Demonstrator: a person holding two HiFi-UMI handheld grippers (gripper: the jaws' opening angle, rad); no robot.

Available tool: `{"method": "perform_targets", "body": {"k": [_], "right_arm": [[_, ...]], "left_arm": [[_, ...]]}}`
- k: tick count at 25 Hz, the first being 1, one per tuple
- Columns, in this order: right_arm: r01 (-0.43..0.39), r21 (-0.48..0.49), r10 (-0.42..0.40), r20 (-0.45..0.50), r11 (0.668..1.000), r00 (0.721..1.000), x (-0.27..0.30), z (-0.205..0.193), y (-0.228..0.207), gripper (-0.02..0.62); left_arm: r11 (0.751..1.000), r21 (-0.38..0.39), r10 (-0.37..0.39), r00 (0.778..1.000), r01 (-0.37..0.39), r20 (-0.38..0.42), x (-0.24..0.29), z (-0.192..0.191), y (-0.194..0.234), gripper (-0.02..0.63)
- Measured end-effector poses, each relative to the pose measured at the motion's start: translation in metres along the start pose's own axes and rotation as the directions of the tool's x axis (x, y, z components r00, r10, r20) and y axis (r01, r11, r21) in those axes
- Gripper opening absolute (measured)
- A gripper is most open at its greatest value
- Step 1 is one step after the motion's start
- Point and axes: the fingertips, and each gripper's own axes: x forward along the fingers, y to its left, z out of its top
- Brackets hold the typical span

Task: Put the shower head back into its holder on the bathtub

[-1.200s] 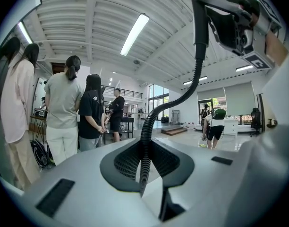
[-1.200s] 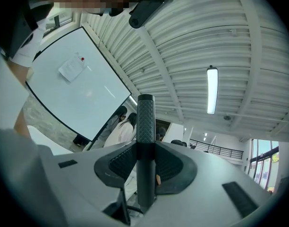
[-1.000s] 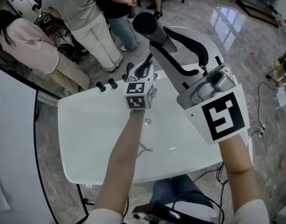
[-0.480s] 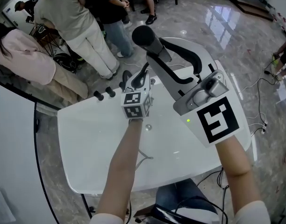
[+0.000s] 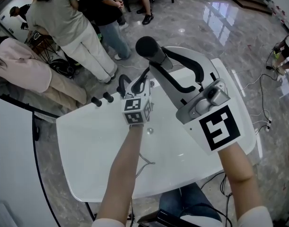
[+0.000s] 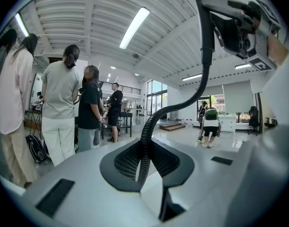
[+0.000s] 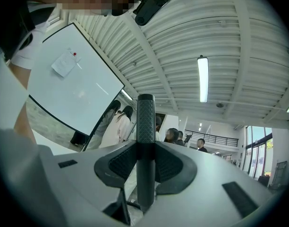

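The black shower head (image 5: 147, 47) is held up over the white bathtub (image 5: 92, 150), its round head pointing away from me. My right gripper (image 5: 159, 58) is shut on its handle; in the right gripper view the dark textured handle (image 7: 145, 122) stands upright between the jaws of the right gripper (image 7: 145, 174). My left gripper (image 5: 143, 77) is shut on the ribbed black hose (image 6: 149, 126), which climbs from the left gripper (image 6: 143, 167) to the right one. Which fitting on the tub's far rim is the holder, I cannot tell.
Two black knobs (image 5: 102, 99) and a dark fitting (image 5: 122, 84) sit on the tub's far left rim. Several people (image 5: 73, 22) stand on the marble floor just beyond that rim. A cable (image 5: 260, 93) lies on the floor to the right.
Both grippers have sunk a little toward the tub, carrying the shower head and hose with them. Neither grip has changed.
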Motion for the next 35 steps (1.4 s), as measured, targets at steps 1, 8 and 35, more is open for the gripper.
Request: {"method": "perform_targets", "body": {"k": [1, 8, 35], "right_arm": [[0.001, 0.0, -0.001, -0.001, 1.0, 1.0, 0.0, -0.002, 0.0, 0.124], [0.003, 0.012, -0.003, -0.013, 1.0, 1.0, -0.002, -0.013, 0.002, 0.124], [0.027, 0.058, -0.027, -0.015, 0.998, 1.0, -0.005, -0.045, 0.007, 0.124]], "left_arm": [[1.0, 0.001, 0.0, 1.0, 0.0, 0.0, 0.001, -0.002, 0.0, 0.057], [0.999, -0.044, -0.019, 1.0, 0.019, 0.0, 0.004, -0.018, 0.0, 0.057], [0.998, -0.05, 0.032, 0.998, -0.035, -0.054, 0.02, -0.069, 0.011, 0.057]]}}
